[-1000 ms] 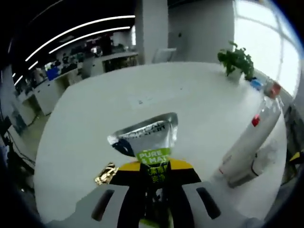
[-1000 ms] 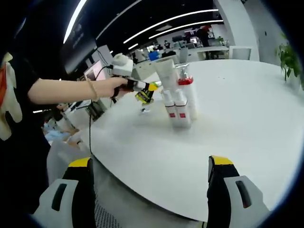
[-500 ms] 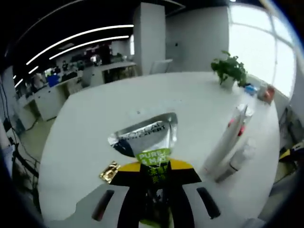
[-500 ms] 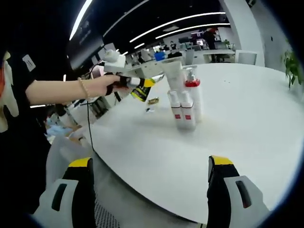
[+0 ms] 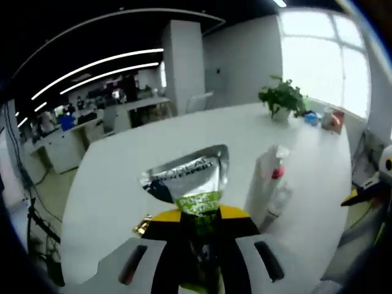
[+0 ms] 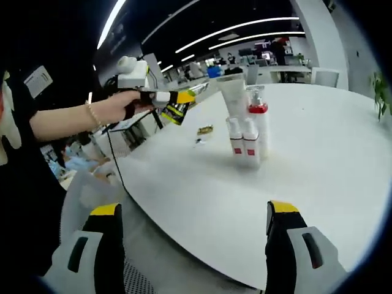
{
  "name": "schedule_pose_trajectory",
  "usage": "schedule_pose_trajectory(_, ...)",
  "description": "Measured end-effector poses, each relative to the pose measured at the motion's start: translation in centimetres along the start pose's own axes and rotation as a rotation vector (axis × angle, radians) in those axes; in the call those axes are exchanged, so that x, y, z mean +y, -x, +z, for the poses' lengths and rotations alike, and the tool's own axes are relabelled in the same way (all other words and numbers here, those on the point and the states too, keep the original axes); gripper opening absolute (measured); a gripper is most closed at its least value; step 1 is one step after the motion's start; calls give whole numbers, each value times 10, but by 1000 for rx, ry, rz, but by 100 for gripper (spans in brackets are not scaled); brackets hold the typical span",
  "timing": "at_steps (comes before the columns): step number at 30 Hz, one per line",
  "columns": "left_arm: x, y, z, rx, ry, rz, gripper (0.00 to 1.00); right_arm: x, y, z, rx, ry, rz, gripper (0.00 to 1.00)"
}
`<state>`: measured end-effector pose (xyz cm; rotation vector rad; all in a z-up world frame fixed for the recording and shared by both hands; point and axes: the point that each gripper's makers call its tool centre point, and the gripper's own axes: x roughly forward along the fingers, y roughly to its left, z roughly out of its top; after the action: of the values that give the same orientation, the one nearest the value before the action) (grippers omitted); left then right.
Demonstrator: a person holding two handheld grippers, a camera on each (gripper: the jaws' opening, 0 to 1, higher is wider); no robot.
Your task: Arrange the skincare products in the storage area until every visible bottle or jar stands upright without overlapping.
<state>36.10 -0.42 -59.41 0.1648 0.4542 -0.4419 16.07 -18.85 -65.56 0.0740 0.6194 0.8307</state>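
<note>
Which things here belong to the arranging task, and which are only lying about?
For the task:
- tube held in the left gripper
- standing bottles on the white table
- right gripper, open and empty

Lying about:
- gold wrapper
- potted plant
- small items beside the plant

The left tool [image 5: 199,228] grips a silver tube [image 5: 185,179] with a green label above the white table [image 5: 122,177]. To its right stand white bottles [image 5: 267,191], upright and together; a potted plant [image 5: 280,100] sits far right.
</note>
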Motion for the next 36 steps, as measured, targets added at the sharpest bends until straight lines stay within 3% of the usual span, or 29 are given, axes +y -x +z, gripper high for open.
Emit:
schedule_pose_trajectory(10,-19,30,8,-46,-25,-8,15,11,-2,-1,10,54,37,95)
schedule_pose_trajectory(15,-32,45,13,-74,-42,-24,15,13,-2,4,-8,56,42,89)
schedule_pose_trajectory(21,-42,58,6,-77,-50,-37,15,16,-1,7,-14,52,55,88)
schedule_pose_trajectory(26,-57,69,6,-113,-22,-102,16,25,-3,13,-20,82,94,81)
schedule_pose_trajectory(30,-70,77,6,-121,-22,-146,16,36,-5,34,-87,52,139,80)
schedule_pose_trajectory(32,-77,82,7,-123,-7,-166,16,45,-4,63,-180,6,169,79)
schedule_pose_trajectory(36,-88,92,12,-140,15,-209,16,54,-1,94,-247,4,196,77)
